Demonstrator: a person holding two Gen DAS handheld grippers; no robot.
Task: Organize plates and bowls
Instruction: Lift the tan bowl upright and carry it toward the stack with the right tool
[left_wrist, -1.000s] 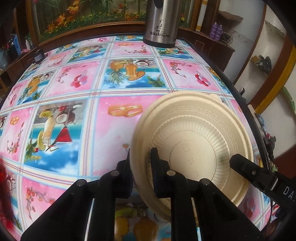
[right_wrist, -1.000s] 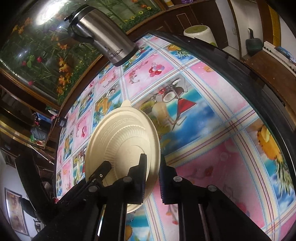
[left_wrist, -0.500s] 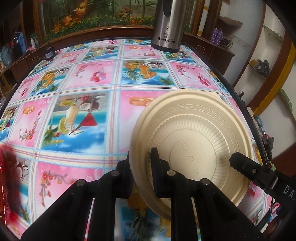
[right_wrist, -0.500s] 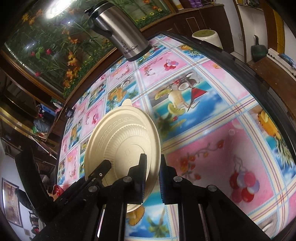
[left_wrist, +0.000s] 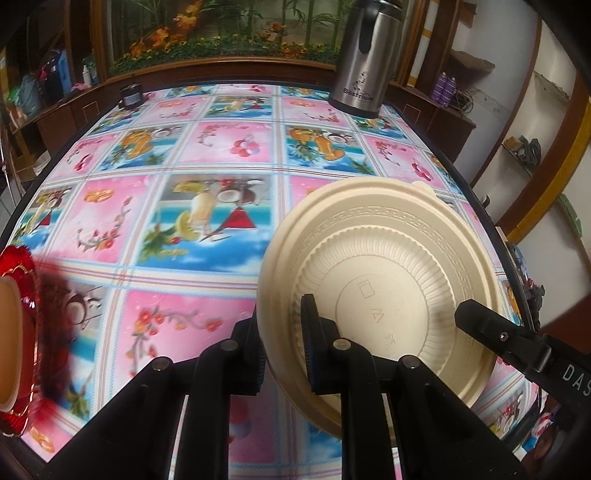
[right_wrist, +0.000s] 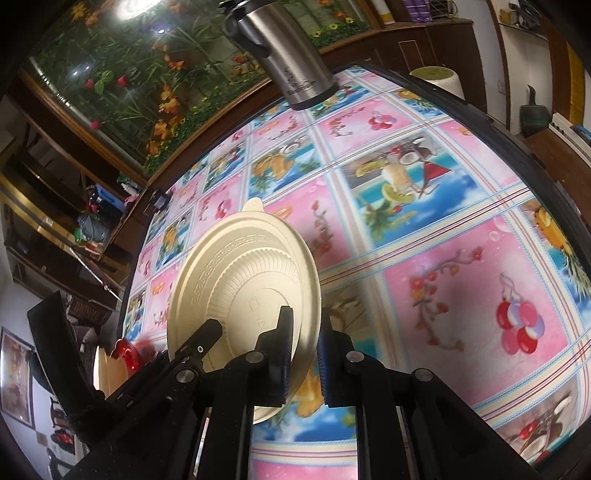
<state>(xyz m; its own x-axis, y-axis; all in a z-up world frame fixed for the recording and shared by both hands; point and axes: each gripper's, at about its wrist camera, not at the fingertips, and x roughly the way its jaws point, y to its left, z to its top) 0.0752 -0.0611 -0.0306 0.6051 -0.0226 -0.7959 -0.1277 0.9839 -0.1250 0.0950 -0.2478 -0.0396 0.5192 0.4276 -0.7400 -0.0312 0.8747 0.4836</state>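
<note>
A cream plastic plate (left_wrist: 384, 266) with a ribbed well is held above the table between both grippers. My left gripper (left_wrist: 282, 317) is shut on its left rim. My right gripper (right_wrist: 303, 332) is shut on the opposite rim of the plate (right_wrist: 240, 280), and one of its fingers (left_wrist: 491, 336) shows in the left wrist view. A red dish (left_wrist: 18, 332) with a cream bowl (left_wrist: 7, 339) in it sits at the table's left edge; the red dish also shows in the right wrist view (right_wrist: 127, 352).
A steel thermos jug (left_wrist: 364, 62) stands at the table's far side, also in the right wrist view (right_wrist: 291, 62). A small dark jar (left_wrist: 130, 95) sits at the far left corner. The table (left_wrist: 207, 155) has a pink and blue patterned cloth. Wooden shelves surround it.
Both grippers have carried the plate back and to the left over the table. The red dish with the cream bowl has come into view at the left.
</note>
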